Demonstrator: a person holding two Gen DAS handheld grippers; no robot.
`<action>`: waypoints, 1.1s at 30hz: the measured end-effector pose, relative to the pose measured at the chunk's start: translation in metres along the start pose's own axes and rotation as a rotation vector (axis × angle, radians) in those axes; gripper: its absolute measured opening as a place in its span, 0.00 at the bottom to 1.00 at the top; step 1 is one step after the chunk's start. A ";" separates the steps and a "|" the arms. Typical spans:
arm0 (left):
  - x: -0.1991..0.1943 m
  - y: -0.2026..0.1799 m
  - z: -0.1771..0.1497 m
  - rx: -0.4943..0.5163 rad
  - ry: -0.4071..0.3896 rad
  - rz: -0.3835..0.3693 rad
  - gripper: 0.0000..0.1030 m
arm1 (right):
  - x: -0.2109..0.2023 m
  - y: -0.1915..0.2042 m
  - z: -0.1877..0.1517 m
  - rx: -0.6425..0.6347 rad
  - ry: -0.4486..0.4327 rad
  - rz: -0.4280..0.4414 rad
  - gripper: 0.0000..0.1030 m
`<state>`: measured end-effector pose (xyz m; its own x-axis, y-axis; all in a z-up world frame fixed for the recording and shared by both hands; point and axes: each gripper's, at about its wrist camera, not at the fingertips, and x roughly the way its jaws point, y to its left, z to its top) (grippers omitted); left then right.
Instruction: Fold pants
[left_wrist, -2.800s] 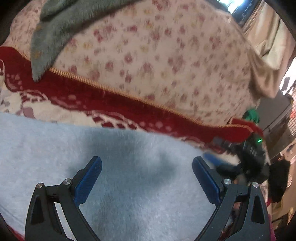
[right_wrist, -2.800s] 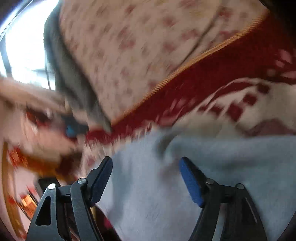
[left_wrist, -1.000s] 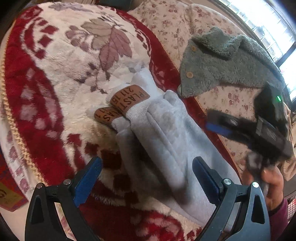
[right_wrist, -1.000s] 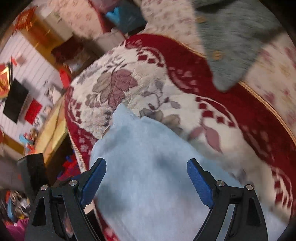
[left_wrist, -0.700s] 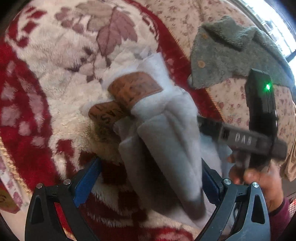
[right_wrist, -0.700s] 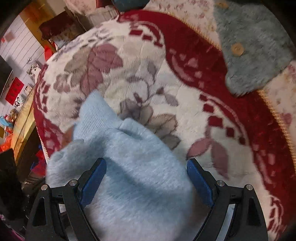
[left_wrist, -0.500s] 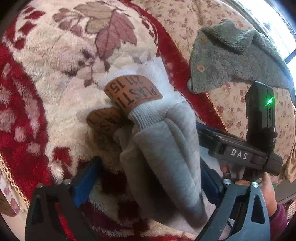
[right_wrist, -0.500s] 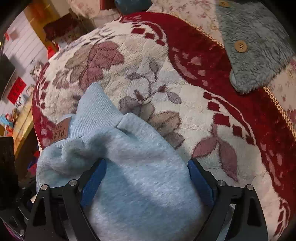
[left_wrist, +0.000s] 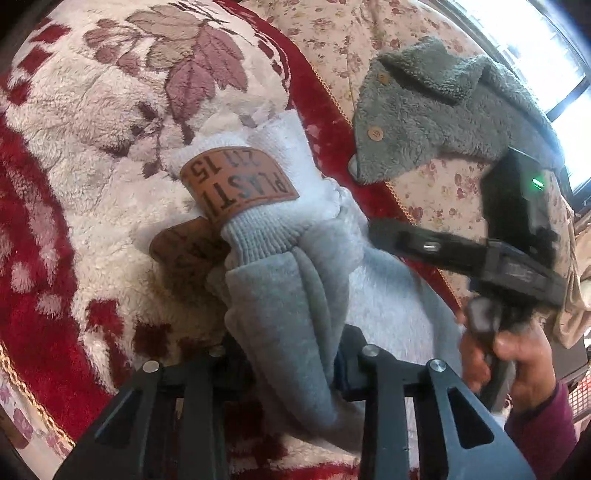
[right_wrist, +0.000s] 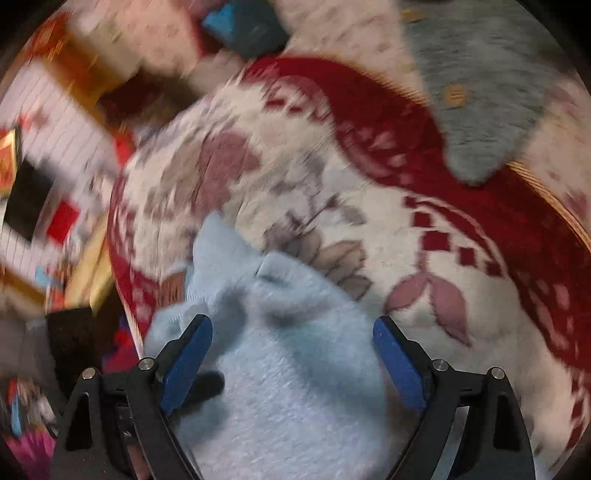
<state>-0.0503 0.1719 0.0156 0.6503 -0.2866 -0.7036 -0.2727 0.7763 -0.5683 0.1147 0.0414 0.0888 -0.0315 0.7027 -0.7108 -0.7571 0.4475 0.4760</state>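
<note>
On the left, the left gripper (left_wrist: 291, 354) has its black jaws pinched shut on a bunched fold of the grey fleece pants (left_wrist: 295, 295), which lie on the red and cream plush blanket with a leaf pattern (left_wrist: 92, 155); the ribbed leg cuffs with their brown leather-look patches (left_wrist: 240, 184) point away from the camera, one patch stacked partly over the other. In my judgement the step in hand is carrying the gathered leg end over into a fold, and to do it well the clamp should take both layers together and the cuffs should land one squarely over the other, since the thick fleece looks likely to bulge and slide. Further right, the right gripper (right_wrist: 291, 354) hangs over the pale inner pile of the same pants with its blue pads (right_wrist: 397, 363) spread wide and holding nothing; that view is smeared by motion, so whether a pad touches the cloth I cannot tell. It would do best to pin or smooth the body of the garment while the left one travels. At the far right a grey-green fleece jacket with round buttons (left_wrist: 443, 110) lies on the floral cream sofa cover (left_wrist: 436, 184), near the pants but apart from them; a wide swing could snag it
</note>
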 end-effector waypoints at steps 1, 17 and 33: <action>0.000 0.001 -0.001 0.000 0.001 -0.002 0.31 | 0.005 -0.001 0.001 -0.017 0.012 -0.006 0.90; -0.025 -0.053 0.004 0.190 -0.107 -0.030 0.19 | -0.008 0.010 -0.006 -0.084 -0.024 0.023 0.31; -0.067 -0.224 -0.059 0.660 -0.256 -0.090 0.19 | -0.197 -0.005 -0.079 0.007 -0.365 0.104 0.32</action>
<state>-0.0749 -0.0160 0.1646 0.8181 -0.2876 -0.4980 0.2236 0.9569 -0.1854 0.0729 -0.1429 0.1850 0.1274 0.8947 -0.4280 -0.7578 0.3662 0.5400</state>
